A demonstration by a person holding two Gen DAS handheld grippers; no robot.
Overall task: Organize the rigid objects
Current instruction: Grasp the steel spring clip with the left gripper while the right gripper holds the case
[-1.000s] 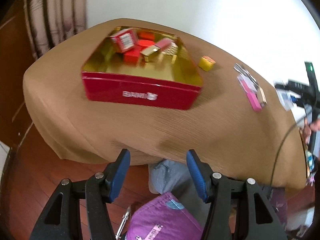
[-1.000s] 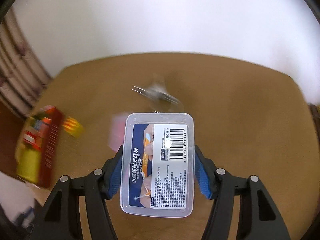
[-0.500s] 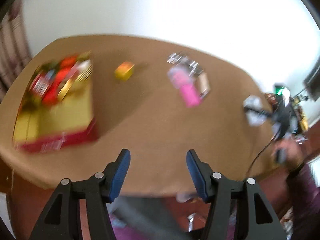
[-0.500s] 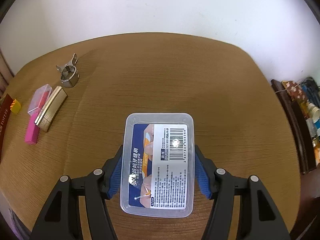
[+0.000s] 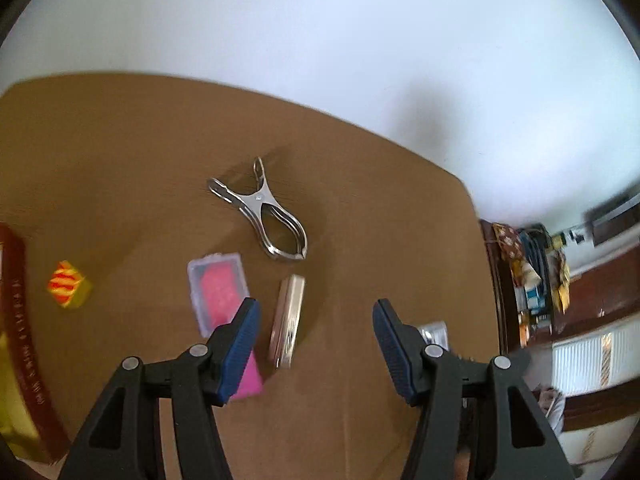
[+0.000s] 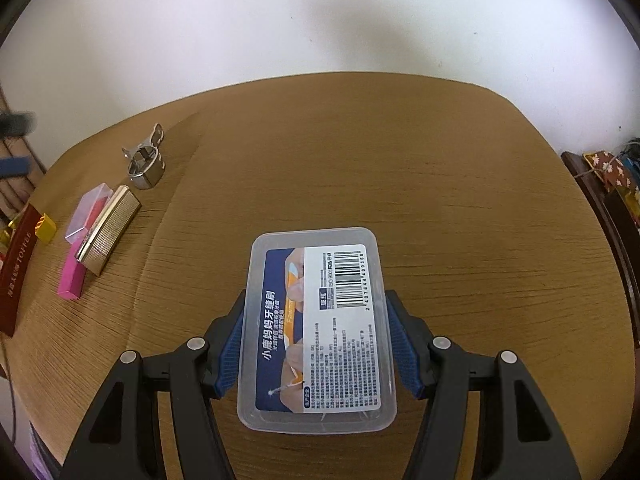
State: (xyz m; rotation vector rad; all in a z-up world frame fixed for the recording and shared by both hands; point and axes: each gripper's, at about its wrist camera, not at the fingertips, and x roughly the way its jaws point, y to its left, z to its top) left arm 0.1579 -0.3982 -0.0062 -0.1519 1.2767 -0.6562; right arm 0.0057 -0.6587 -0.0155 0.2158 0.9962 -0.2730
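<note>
Since a second ago, my left gripper (image 5: 316,344) has swung away from the red tin (image 5: 20,340), which now sits at the left edge of its view, and my right gripper (image 6: 316,344) has carried the clear plastic box (image 6: 316,332) rightward over the bare counter (image 6: 440,180).

Left jaws: wide open, nothing between them, above the counter. Below them lie a gold ribbed case (image 5: 287,322), a clear case with pink contents (image 5: 218,292) and a pink bar (image 5: 250,380), the last partly hidden by the left finger (image 5: 240,348). A metal clamp (image 5: 268,216) lies beyond these. A small yellow-and-red packet (image 5: 68,290) lies beside the tin.

Right jaws: closed on the long sides of the clear plastic box, label and barcode facing up. I cannot tell whether the box touches the counter.
</note>
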